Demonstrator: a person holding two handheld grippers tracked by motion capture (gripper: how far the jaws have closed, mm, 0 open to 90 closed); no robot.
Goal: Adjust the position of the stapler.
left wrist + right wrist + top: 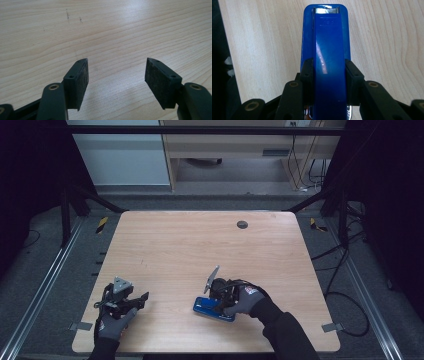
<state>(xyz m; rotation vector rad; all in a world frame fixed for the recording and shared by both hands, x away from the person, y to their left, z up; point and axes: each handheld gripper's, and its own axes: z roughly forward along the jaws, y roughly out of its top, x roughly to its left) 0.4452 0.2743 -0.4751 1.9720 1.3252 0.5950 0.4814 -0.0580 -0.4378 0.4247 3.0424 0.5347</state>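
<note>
A blue stapler [212,309] lies flat on the wooden table [200,250] near the front edge, right of centre. My right gripper [220,296] reaches it from the right in a gloved hand. In the right gripper view the stapler [329,45] runs straight away from the camera, and my right gripper [329,80] has both pads pressed against the sides of its top arm. My left gripper [135,301] rests at the front left of the table. In the left gripper view my left gripper [117,75] stands open over bare wood, nothing between its pads [81,80].
A small dark round cap [242,224] is set in the table near the far edge. Black frame bars and cables flank the table on both sides. The table's left edge [223,50] runs close by the stapler in the right gripper view.
</note>
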